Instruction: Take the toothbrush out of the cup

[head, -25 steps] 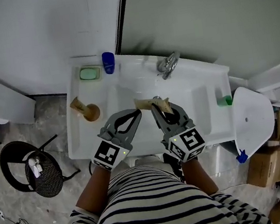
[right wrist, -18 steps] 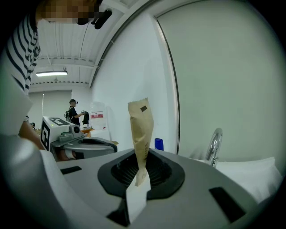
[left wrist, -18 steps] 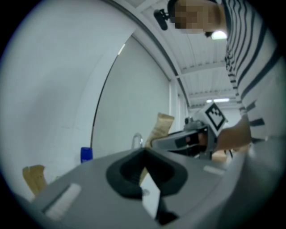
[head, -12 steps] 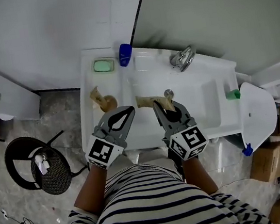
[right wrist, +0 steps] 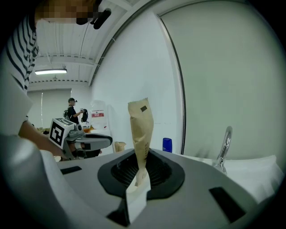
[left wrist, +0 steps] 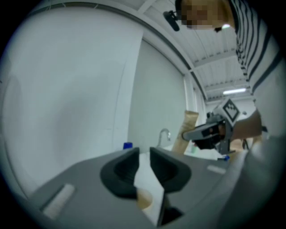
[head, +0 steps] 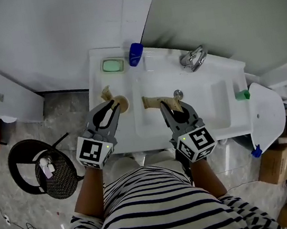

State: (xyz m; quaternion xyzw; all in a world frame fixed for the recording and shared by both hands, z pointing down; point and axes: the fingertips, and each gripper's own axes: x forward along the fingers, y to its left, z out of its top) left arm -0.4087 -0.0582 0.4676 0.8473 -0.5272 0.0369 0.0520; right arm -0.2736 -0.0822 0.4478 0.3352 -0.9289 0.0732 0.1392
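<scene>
The right gripper [head: 168, 106] has its jaws closed tight on the lower end of the paper-wrapped toothbrush [right wrist: 140, 129], a brown kraft packet that rises straight up out of the pads in the right gripper view. A small dark label sits near the packet's top, but its print is too small to read. From the head view the packet hangs over the basin of the white sink [head: 224, 120], clear of the tan cup [head: 122, 103], which stands on the sink's left ledge. The left gripper [head: 109, 107] points at that cup with its tips just beside it. Its jaws have just been opening and stand a narrow gap apart with nothing pressed between the pads; the cup's rim shows low in the gap in the left gripper view. Along the back ledge are a green soap dish [head: 112, 65], a blue bottle [head: 135, 54] and the chrome faucet [head: 194, 58]. Each gripper carries a black-and-white marker cube [head: 197, 144]. A red-and-white sign [right wrist: 97, 114] hangs on the far wall, its writing not legible.
</scene>
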